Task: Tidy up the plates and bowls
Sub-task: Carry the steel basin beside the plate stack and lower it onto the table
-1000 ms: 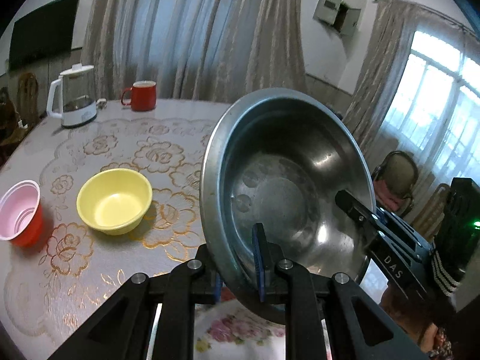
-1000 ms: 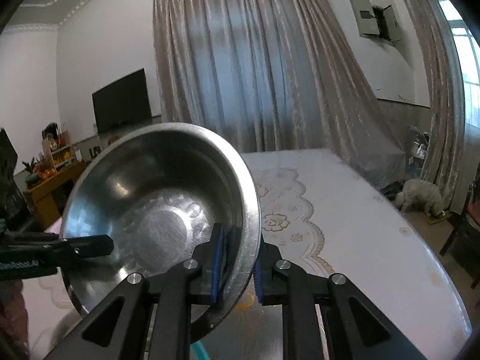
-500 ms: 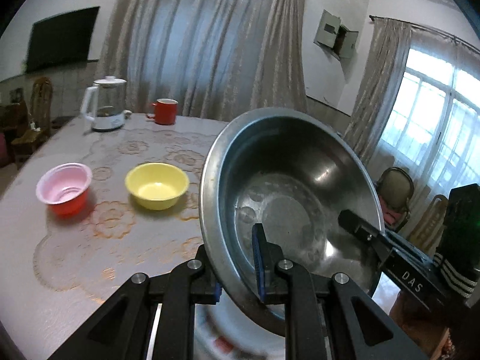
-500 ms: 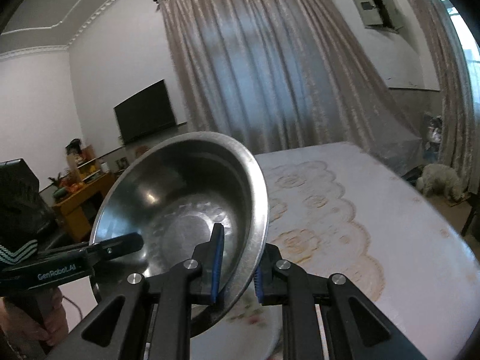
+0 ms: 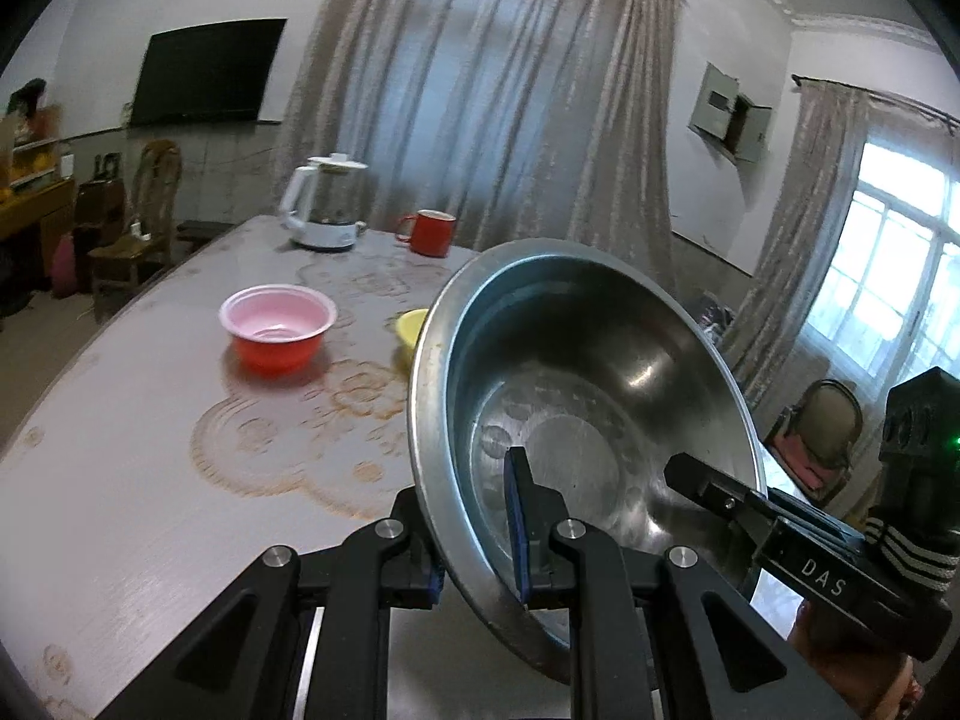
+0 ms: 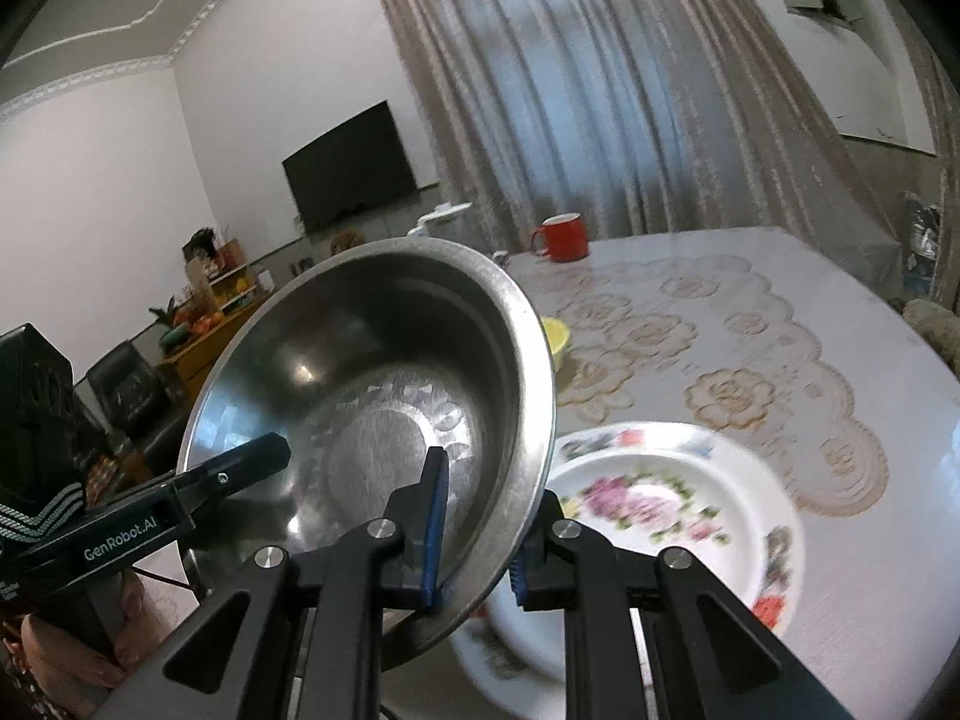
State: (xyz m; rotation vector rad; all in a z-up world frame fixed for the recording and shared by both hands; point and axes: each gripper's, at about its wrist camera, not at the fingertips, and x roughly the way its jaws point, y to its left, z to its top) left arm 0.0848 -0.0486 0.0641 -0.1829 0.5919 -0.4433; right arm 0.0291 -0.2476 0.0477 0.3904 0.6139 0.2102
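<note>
Left wrist: my left gripper (image 5: pixel 477 531) pinched the steel bowl (image 5: pixel 576 420) rim above the table (image 5: pixel 138 450); "DAS" marked the right gripper (image 5: pixel 696 477). Earlier central, the pink bowl (image 5: pixel 276 333) sat farther back, the yellow bowl (image 5: pixel 411 327) half-hidden. Right wrist: "GenRobot.AI" showed; my right gripper (image 6: pixel 480 534) pinched the opposite rim, the newly visible floral plate (image 6: pixel 660 516) below.

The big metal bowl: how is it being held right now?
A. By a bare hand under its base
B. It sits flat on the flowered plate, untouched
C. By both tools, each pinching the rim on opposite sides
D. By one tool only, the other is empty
C: the left tool pinches the metal bowl at its near rim, while the right tool clamps the opposite rim, holding it tilted above the table.
</note>
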